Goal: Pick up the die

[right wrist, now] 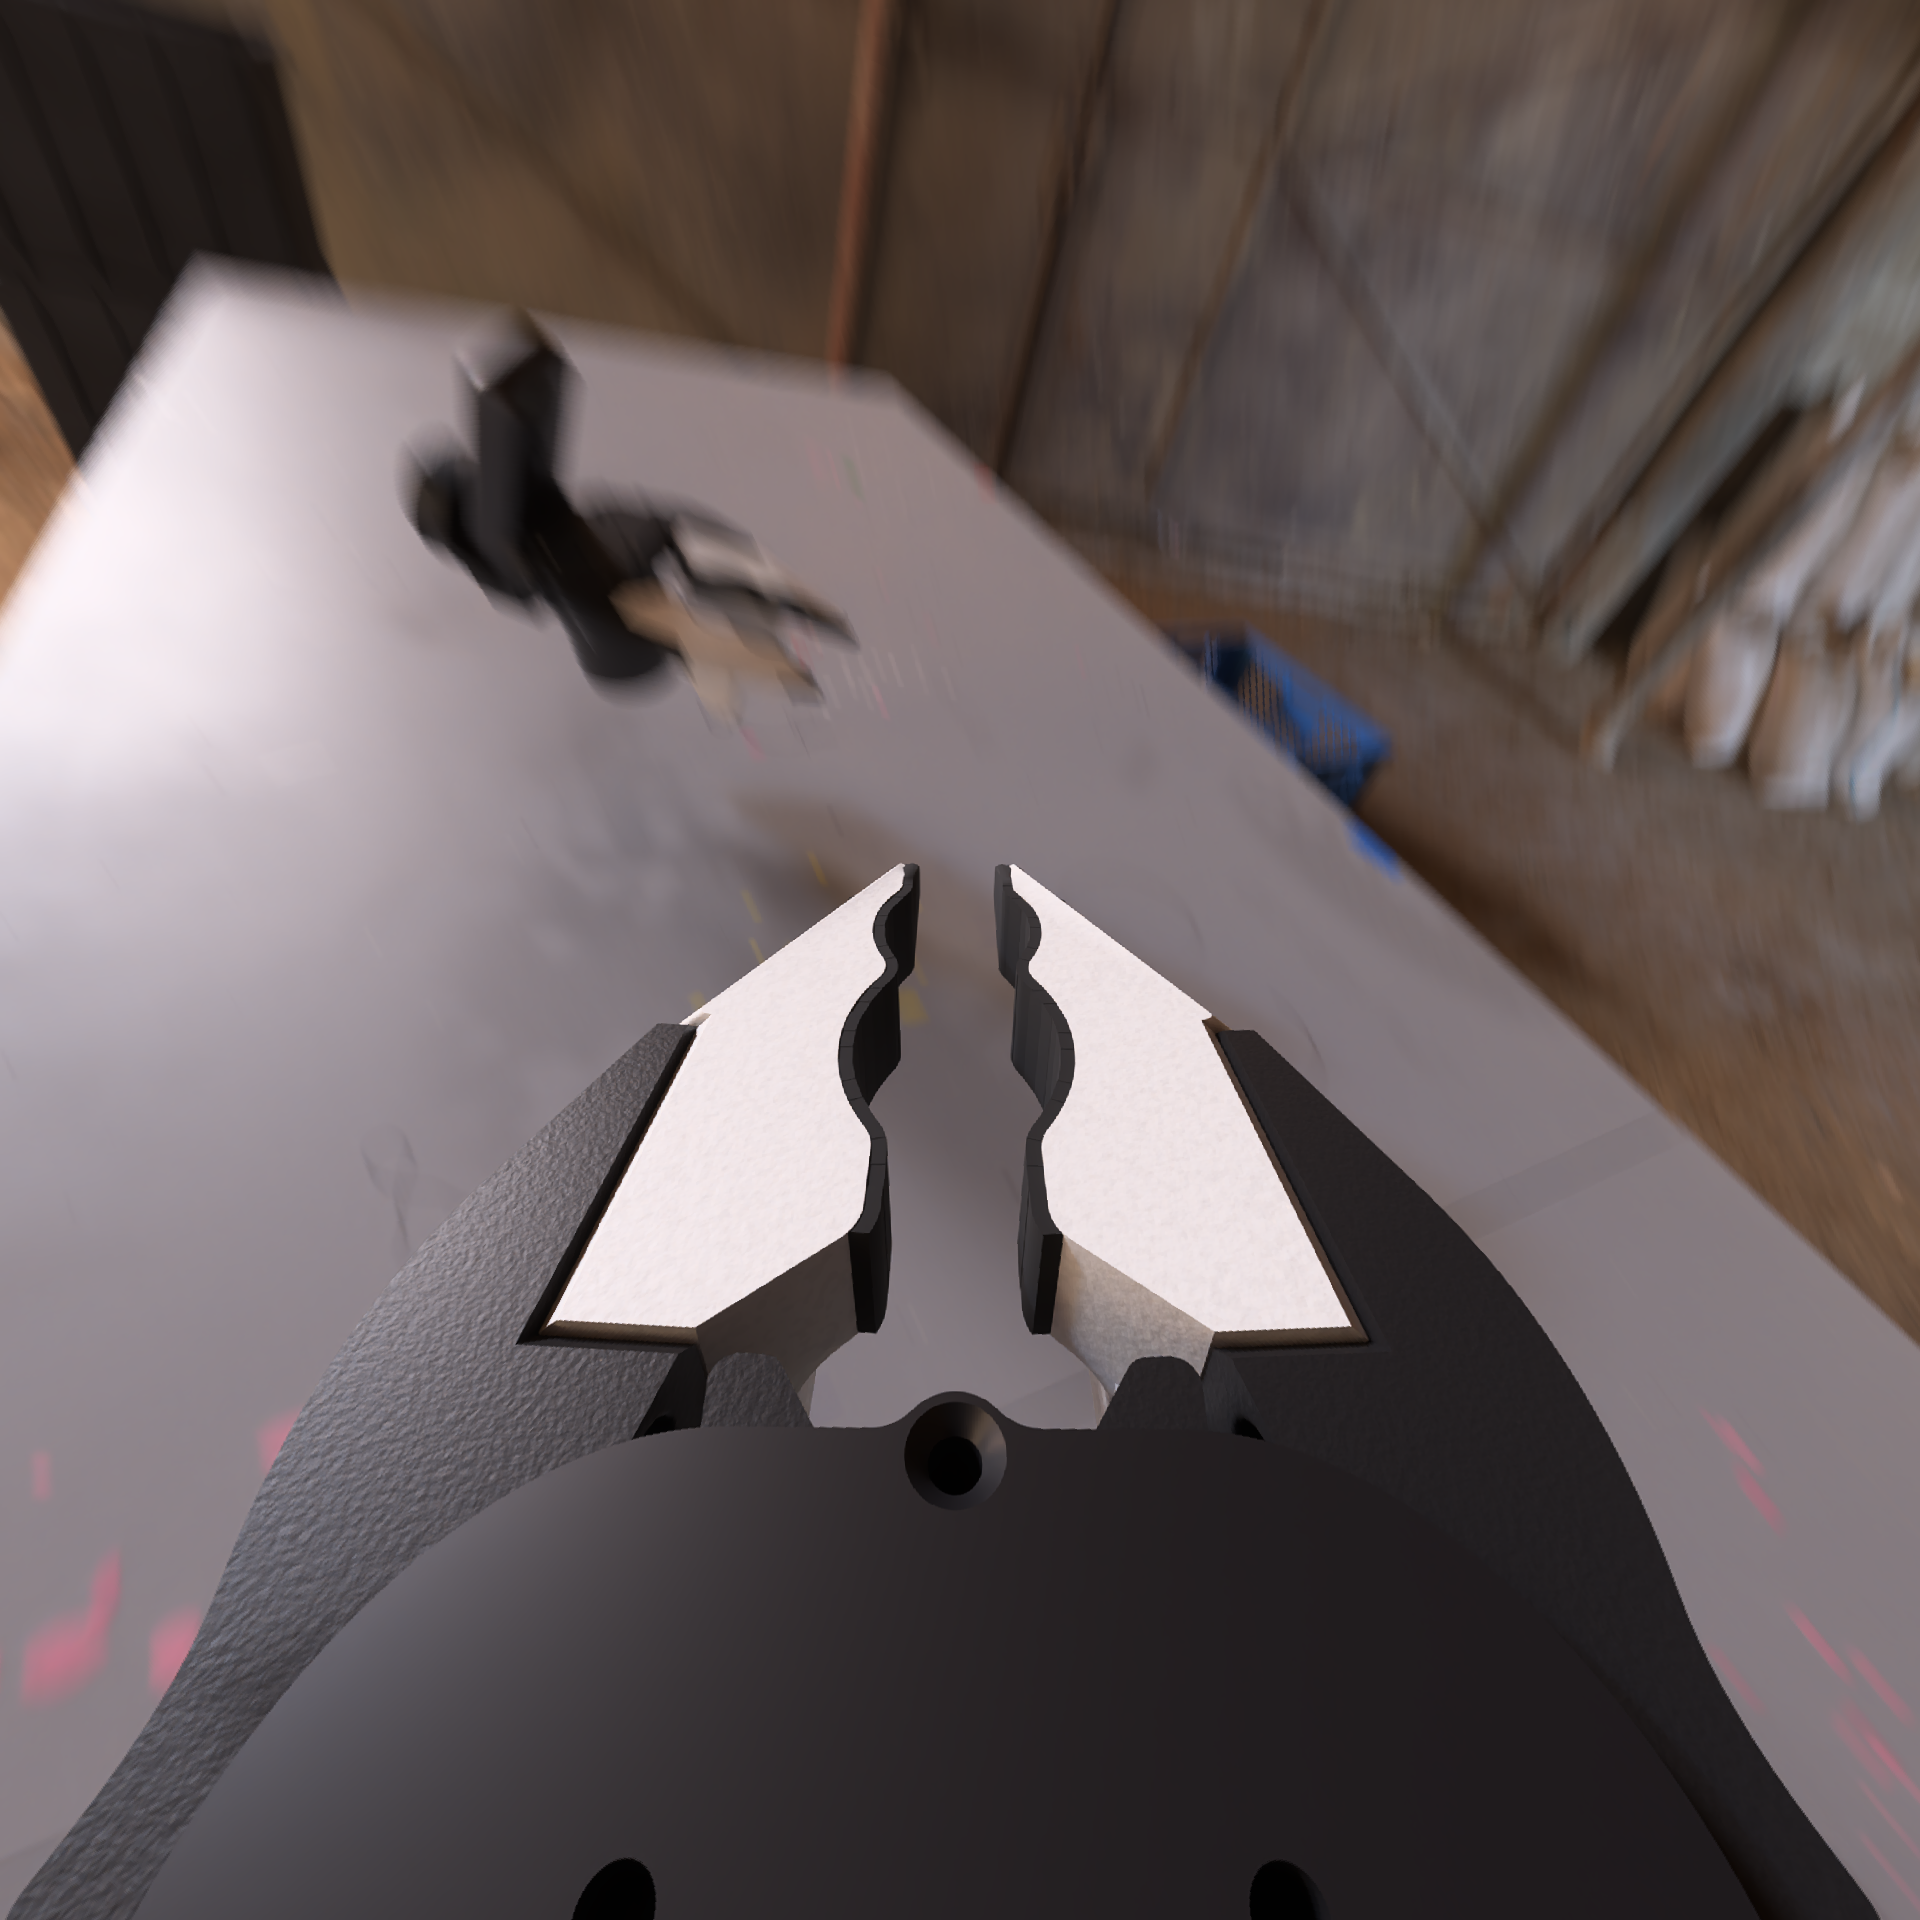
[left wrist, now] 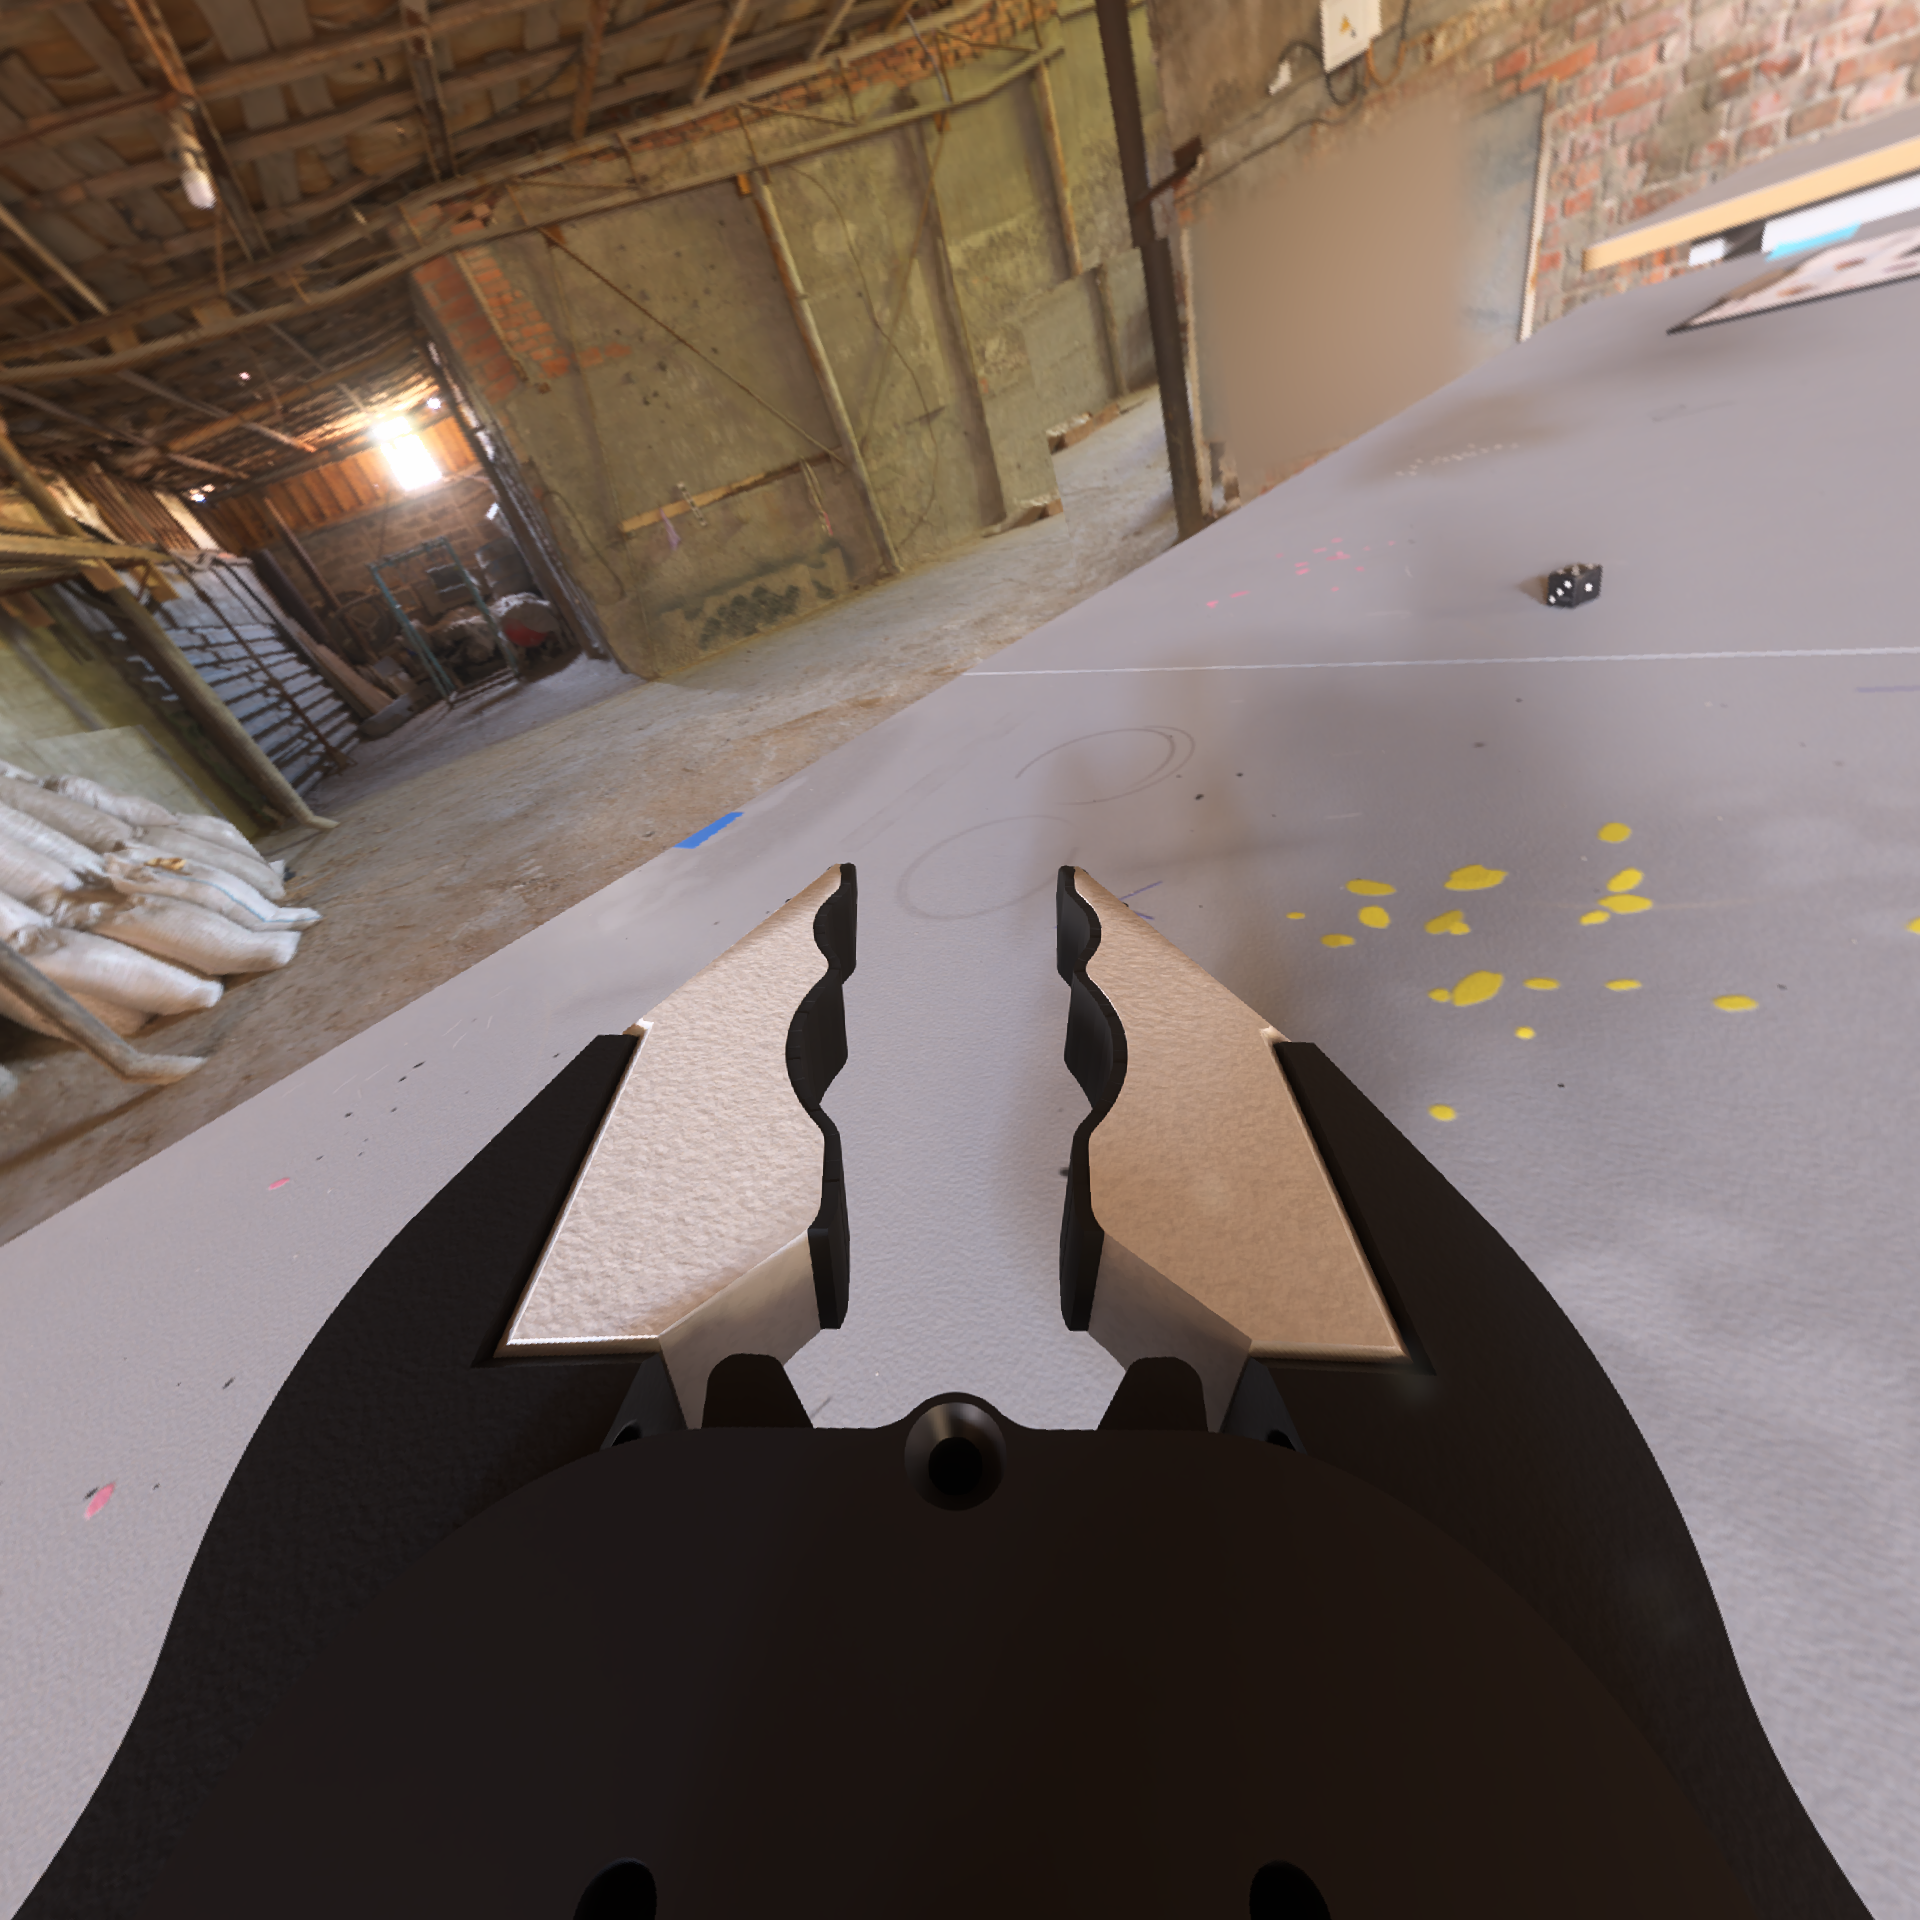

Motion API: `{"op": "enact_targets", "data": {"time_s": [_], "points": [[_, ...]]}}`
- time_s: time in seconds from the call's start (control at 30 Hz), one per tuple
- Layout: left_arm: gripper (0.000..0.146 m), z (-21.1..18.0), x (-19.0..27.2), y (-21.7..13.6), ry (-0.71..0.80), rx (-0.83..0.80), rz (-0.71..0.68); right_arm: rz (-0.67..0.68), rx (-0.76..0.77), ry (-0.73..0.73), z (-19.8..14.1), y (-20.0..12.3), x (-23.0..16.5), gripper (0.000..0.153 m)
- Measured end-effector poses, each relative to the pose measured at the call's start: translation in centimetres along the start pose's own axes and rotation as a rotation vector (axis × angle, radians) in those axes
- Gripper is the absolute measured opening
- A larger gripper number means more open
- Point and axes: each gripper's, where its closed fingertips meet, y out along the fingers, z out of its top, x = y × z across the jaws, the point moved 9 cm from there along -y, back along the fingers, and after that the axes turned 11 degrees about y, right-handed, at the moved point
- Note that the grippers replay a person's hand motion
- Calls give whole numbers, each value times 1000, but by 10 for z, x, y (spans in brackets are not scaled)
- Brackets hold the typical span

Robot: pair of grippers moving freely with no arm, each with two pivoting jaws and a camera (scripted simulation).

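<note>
Black die (left wrist: 1575,586) with white pips on a grey table (left wrist: 1351,1143) spattered yellow and pink.

Sharp left view (right motion-blurred)

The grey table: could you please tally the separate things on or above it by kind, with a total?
Die: 1, black with white pips, resting on the grey table.
Claw: 2, the left claw and the right claw, both empty with jaws apart.
Flat board-like item: 1, at the far edge, only partly in view.
Total: 4.
</note>
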Motion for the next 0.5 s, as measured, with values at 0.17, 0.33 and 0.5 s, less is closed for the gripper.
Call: {"op": "enact_targets", "data": {"time_s": [0.17,0.33,0.5], "points": [[38,1,7,3,59,-21,-51,9,-565,121,-47,-30,101,19],[38,1,8,1,61,-14,-51,68,-962,120,-97,-1,134,30],[37,0,4,-4,41,-11,-28,19,-1160,54,-122,18,138,40]]}}
